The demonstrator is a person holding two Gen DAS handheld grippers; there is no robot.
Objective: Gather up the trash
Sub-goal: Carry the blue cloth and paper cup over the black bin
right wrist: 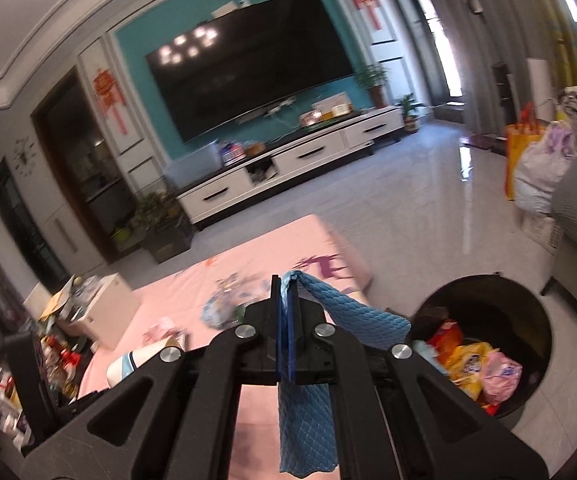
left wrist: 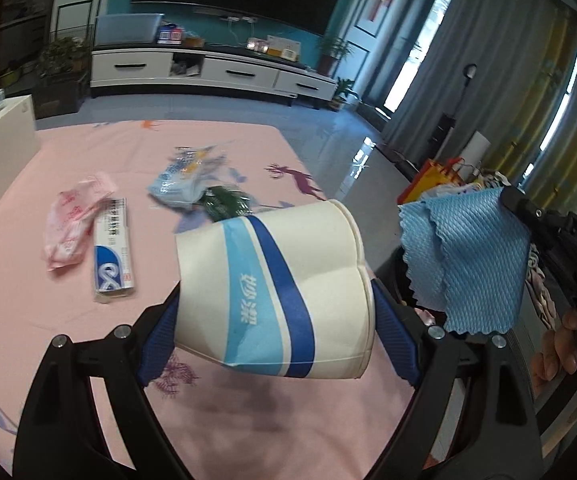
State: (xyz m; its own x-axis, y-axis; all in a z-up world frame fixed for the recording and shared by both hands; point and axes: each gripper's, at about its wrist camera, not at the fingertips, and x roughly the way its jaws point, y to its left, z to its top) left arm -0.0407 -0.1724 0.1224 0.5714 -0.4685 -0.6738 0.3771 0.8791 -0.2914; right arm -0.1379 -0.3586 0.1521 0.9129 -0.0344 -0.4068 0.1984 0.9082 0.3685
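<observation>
L tool [left wrist: 274,316] clamps paper cup [left wrist: 272,292] nr table edge [left wrist: 308,168]; R tool [right wrist: 287,312] pinches blue cloth [right wrist: 308,412].

White Chinese characters are printed on the light-blue band of the paper cup [left wrist: 272,284], seen upside down and not clearly legible. The letters "DAS" are seen on the black right gripper [left wrist: 506,196] body. Print on the toothpaste box [left wrist: 113,254] is too blurred to read.

Pink tablecloth [left wrist: 68,300] (printed deer, leaves) holds pink wrapper [left wrist: 74,220], ointment box [left wrist: 113,252], blue packet [left wrist: 182,182], green wrapper [left wrist: 226,202].
</observation>
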